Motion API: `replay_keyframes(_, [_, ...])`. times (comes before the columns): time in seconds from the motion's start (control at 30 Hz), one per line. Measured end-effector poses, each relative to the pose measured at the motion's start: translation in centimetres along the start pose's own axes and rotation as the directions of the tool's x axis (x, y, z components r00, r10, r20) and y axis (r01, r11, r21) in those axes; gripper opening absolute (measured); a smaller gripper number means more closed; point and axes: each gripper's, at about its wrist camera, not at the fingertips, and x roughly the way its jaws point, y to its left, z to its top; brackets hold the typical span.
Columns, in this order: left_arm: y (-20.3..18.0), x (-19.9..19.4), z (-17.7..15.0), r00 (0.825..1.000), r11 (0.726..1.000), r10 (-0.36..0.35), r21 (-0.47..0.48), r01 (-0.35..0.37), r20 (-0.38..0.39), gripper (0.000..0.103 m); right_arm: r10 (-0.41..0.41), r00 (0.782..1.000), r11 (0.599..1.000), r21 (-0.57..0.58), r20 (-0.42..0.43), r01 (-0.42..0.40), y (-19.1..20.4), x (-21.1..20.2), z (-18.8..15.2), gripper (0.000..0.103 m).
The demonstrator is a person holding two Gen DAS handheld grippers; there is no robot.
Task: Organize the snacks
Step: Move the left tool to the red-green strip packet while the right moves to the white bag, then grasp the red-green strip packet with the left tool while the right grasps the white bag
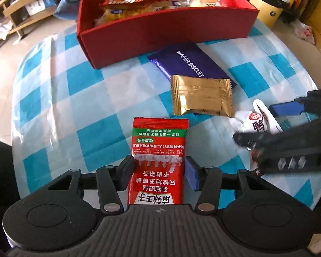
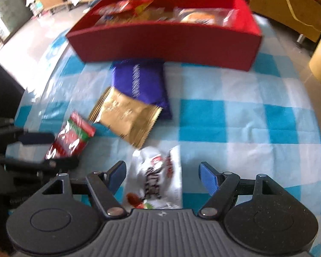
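On the checked surface [image 1: 60, 98], the left hand-held gripper [image 1: 159, 172] is clamped on the red packet [image 1: 159, 160], with the right hand-held gripper [image 2: 161, 176] released around the white packet [image 2: 158, 177]. Both look light, crinkly and slippery, so I'd pinch mid-body. The box [image 1: 160, 32] sits well behind.

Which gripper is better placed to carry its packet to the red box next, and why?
Left. The left gripper has its pads against the red packet. The right gripper stands open around the white packet, not yet gripping. Both sit similarly far from the red box.
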Motion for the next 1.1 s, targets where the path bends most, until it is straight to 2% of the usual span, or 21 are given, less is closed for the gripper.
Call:
replay_keyframes(0.07, [0.0, 0.2, 0.0, 1.0, 1.0, 0.02, 0.0, -0.02, -0.005, 0.063, -0.032, 0.999, 0.999, -0.035, 0.006, 0.033, 0.9, 0.3, -0.3, 0.08])
replay_keyframes(0.17, [0.1, 0.7, 0.0, 0.999, 0.999, 0.044, -0.004, -0.045, -0.012, 0.074, -0.064, 0.998, 0.996, -0.063, 0.016, 0.065, 1.3, 0.7, -0.6, 0.08])
replay_keyframes(0.23, [0.4, 0.7, 0.0, 0.998, 0.999, 0.053, -0.01, -0.053, -0.016, 0.082, -0.072, 0.997, 0.995, -0.064, 0.015, 0.073, 1.1, 0.9, -0.6, 0.084])
replay_keyframes(0.37, [1.1, 0.9, 0.0, 0.999, 0.998, 0.045, -0.036, -0.046, -0.03, 0.085, -0.07, 0.997, 0.996, -0.056, 0.014, 0.071, 0.6, 1.4, -0.5, 0.096])
replay_keyframes(0.47, [1.6, 0.8, 0.0, 0.998, 0.997, 0.051, -0.047, -0.053, -0.04, 0.086, -0.071, 0.997, 0.993, -0.089, 0.008, 0.071, 1.0, 1.5, -0.5, 0.102])
replay_keyframes(0.53, [2.0, 0.7, 0.2, 0.998, 0.996, 0.05, -0.067, -0.053, -0.044, 0.085, -0.071, 0.997, 0.993, -0.092, 0.019, 0.072, 1.1, 1.5, -0.7, 0.102])
replay_keyframes(0.6, [2.5, 0.8, 0.2, 0.998, 0.995, 0.048, -0.088, -0.052, -0.048, 0.085, -0.068, 0.997, 0.993, -0.094, 0.021, 0.07, 1.0, 1.4, -0.7, 0.099])
replay_keyframes(0.7, [2.8, 0.9, 0.2, 0.998, 0.994, 0.042, -0.098, -0.048, -0.055, 0.085, -0.058, 0.998, 0.992, -0.106, 0.036, 0.062, 1.2, 0.7, -0.8, 0.083])
replay_keyframes(0.77, [2.8, 0.9, 0.1, 0.997, 0.994, 0.041, -0.099, -0.047, -0.059, 0.086, -0.056, 0.997, 0.991, -0.118, 0.052, 0.062, 1.4, 0.2, -0.9, 0.065])
replay_keyframes(0.83, [2.8, 1.1, 0.2, 0.997, 0.994, 0.034, -0.103, -0.041, -0.069, 0.092, -0.05, 0.997, 0.992, -0.113, 0.063, 0.057, 1.3, -0.2, -0.8, 0.052])
replay_keyframes(0.97, [2.7, 1.6, 0.5, 0.997, 0.993, 0.042, -0.107, -0.05, -0.07, 0.096, -0.043, 0.997, 0.996, -0.081, 0.057, 0.047, 0.7, -0.4, -0.3, 0.051])
replay_keyframes(1.1, [2.4, 1.3, 0.4, 0.997, 0.994, 0.034, -0.105, -0.04, -0.062, 0.088, -0.037, 0.997, 0.999, -0.036, 0.072, 0.04, -0.6, -1.4, 0.0, 0.05])
